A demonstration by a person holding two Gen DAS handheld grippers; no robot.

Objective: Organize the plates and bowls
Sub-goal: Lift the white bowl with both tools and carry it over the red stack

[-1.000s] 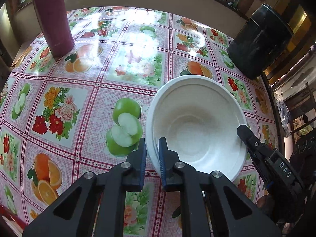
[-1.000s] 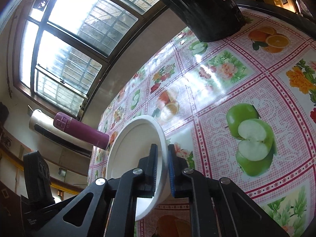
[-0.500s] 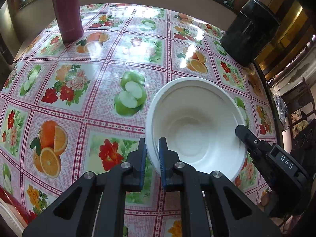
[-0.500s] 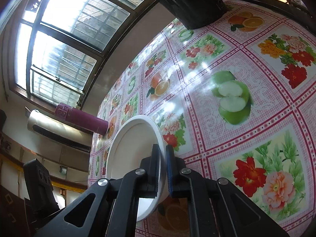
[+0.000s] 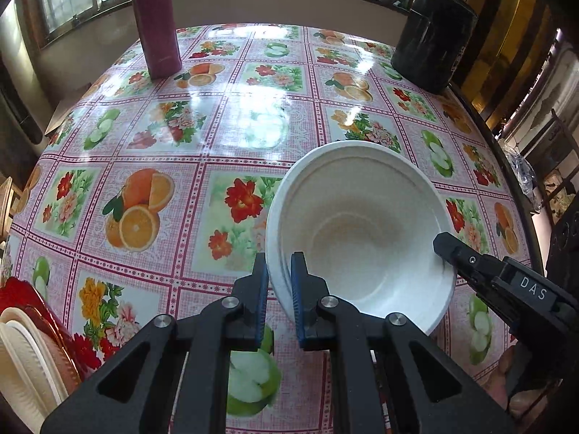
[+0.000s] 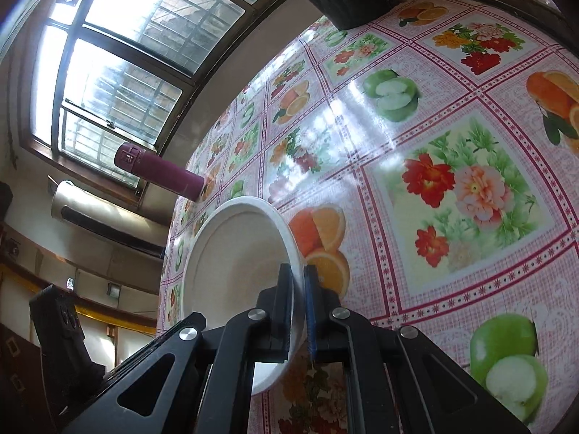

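A white bowl (image 5: 362, 231) is held above the fruit-patterned tablecloth (image 5: 202, 137), tilted. My left gripper (image 5: 279, 275) is shut on its near-left rim. My right gripper (image 5: 443, 253) pinches the opposite rim; in the right wrist view it (image 6: 298, 282) is shut on the bowl (image 6: 239, 253) rim. There seem to be two nested bowls, by the doubled rim at the left gripper. A stack of pale plates in a red rack (image 5: 25, 343) shows at the lower left of the left wrist view.
A maroon flask (image 5: 155, 21) stands at the far left of the table, and it also shows in the right wrist view (image 6: 159, 173). A black cylindrical container (image 5: 434, 36) stands at the far right. Windows line the far wall.
Both grippers have carried the bowl back toward the near side of the table and higher. The flask and black container look farther away, and the plate rack has come into view at lower left.
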